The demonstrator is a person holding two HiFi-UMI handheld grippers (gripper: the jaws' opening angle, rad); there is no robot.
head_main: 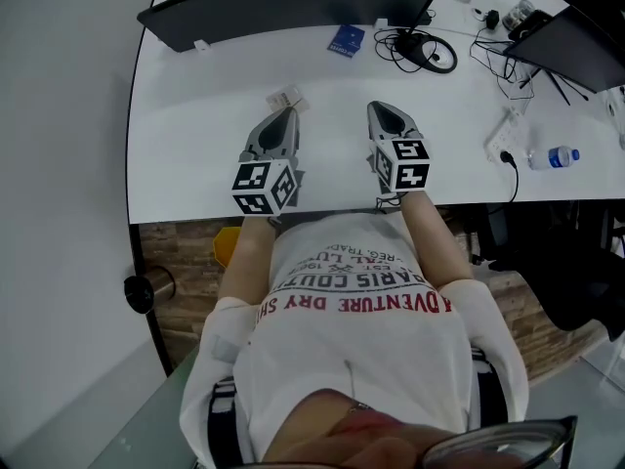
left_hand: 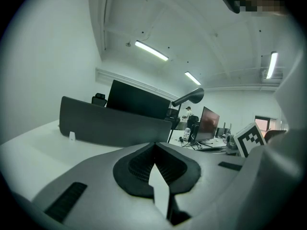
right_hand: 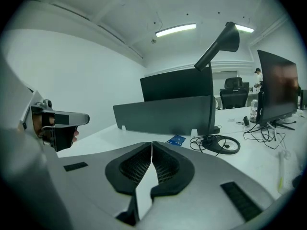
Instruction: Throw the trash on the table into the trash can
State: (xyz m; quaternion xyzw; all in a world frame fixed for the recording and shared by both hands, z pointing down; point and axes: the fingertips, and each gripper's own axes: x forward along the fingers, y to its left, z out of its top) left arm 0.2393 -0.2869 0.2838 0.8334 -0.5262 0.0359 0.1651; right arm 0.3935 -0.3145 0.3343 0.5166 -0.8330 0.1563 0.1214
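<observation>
Both claws were shut tight with nothing in them: the left claw (head_main: 290,113) and the right claw (head_main: 377,108) sat side by side, low over the white table (head_main: 195,115). A small scrap of trash (head_main: 286,97) lay on the table just past the tip of the left claw. It looked like crinkly paper or wrap, so it was likely very light and soft and could slide away. A pinch on its middle would probably work best. The table looked smooth and flat. Farther back were a blue card (head_main: 346,39), a lamp base (head_main: 433,55) with cables (head_main: 395,42), a dark divider (head_main: 283,8), and a bottle (head_main: 555,157) off to the right. No trash can could be seen.
</observation>
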